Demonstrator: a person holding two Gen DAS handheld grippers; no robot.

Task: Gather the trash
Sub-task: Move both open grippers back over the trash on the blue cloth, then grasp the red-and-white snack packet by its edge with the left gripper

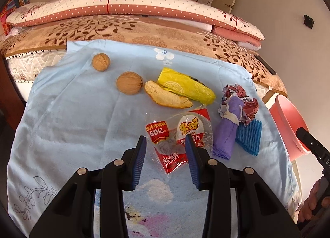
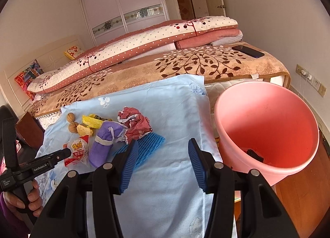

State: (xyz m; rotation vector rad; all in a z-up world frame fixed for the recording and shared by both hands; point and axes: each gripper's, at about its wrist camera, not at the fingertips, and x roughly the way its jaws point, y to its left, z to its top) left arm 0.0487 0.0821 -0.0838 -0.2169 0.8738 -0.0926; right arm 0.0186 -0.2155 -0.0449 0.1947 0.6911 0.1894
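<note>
From the left wrist, our left tool (image 1: 165,142) has its blue pads parted about halfway and grips nothing — they stand either side of the red-and-clear snack wrapper (image 1: 179,137), which lies flat on the light blue cloth (image 1: 68,114) covering the worktop. We judge the gap is set so the wrapper can be pinched next. At twelve o'clock from it lie an orange peel (image 1: 166,94) and a yellow wrapper (image 1: 186,85); two walnuts (image 1: 129,83) sit at ten o'clock; a rolled purple cloth (image 1: 226,126), crumpled red paper (image 1: 247,104) and blue foam netting (image 1: 248,139) at two o'clock.

From the right wrist, our right tool (image 2: 163,156) is likewise half open and empty, over bare cloth. The pink bucket (image 2: 268,172) stands at three o'clock, beside the worktop's edge — near, we think, so trash drops in easily; something dark lies in its bottom.
</note>
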